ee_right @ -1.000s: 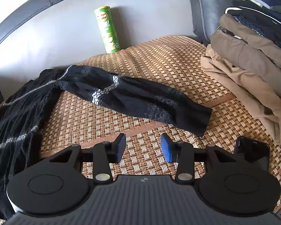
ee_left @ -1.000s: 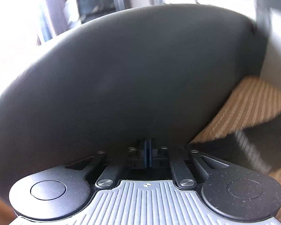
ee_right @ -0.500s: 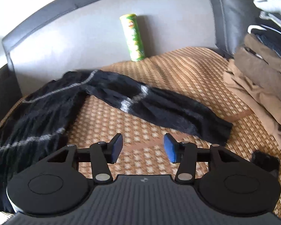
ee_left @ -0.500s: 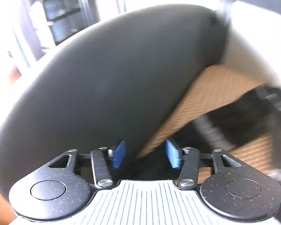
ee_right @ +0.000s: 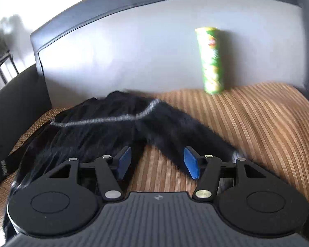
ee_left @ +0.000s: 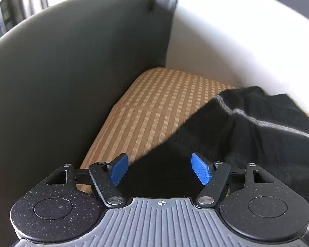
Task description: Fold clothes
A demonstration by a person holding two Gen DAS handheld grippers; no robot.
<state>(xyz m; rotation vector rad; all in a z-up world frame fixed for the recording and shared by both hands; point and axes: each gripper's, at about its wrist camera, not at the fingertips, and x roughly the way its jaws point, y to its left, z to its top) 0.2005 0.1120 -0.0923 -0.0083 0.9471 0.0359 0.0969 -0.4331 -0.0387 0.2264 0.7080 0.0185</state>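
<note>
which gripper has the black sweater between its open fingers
The left gripper: black sweater lies between its blue pads. The right gripper frames mostly bare woven mat.

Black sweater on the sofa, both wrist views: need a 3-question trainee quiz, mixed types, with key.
1. True or false: the left gripper is clamped on the black sweater.
2. Multiple choice: the green chip can stands
A. on the sweater
B. upright on the woven mat, against the sofa backrest
C. tipped over on the mat
3. Fill in: the line running across the sweater in the right wrist view is ___ in colour.

Key:
1. False. Its jaws have just been opening; the blue fingers stand apart above the cloth.
2. B
3. Grey-white. The right gripper is open above the sweater too.
</note>
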